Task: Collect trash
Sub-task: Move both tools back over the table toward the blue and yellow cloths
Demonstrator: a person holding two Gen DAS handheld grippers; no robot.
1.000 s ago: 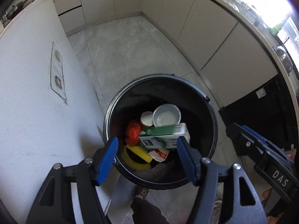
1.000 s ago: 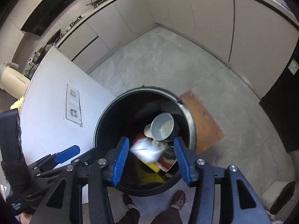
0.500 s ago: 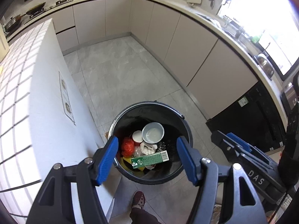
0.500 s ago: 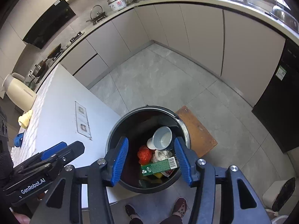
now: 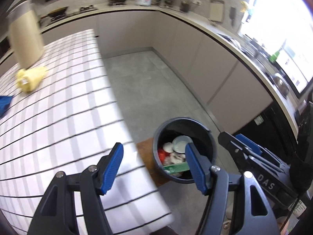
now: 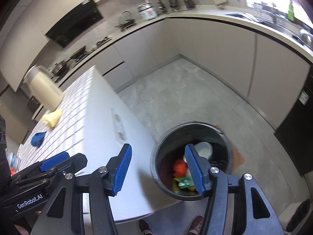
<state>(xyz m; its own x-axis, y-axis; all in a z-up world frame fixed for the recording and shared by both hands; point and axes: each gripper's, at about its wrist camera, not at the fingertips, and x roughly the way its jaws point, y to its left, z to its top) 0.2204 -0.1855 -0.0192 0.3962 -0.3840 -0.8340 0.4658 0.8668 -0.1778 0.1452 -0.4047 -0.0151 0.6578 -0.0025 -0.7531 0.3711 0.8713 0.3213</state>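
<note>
A black trash bin (image 5: 212,152) stands on the floor beside the white counter; it also shows in the right wrist view (image 6: 156,168). Inside lie a green carton (image 5: 177,168), a white bowl (image 5: 181,144), a red wad (image 6: 180,166) and other trash. My left gripper (image 5: 153,165) is open and empty, raised above the counter edge. My right gripper (image 6: 157,165) is open and empty, just to its right. A yellow crumpled item (image 5: 30,77) and a blue item (image 6: 38,139) lie on the counter (image 5: 58,107).
A cream kettle (image 5: 25,39) stands at the far end of the counter. Cabinets (image 5: 176,45) line the far and right walls. A brown mat (image 6: 237,155) lies under the bin. A black appliance (image 6: 297,137) stands at the right. My shoes (image 6: 196,222) show below.
Both grippers have lifted up and swung left away from the bin, so the counter top has come into view. The carton and wad dropped into the bin a second ago.
</note>
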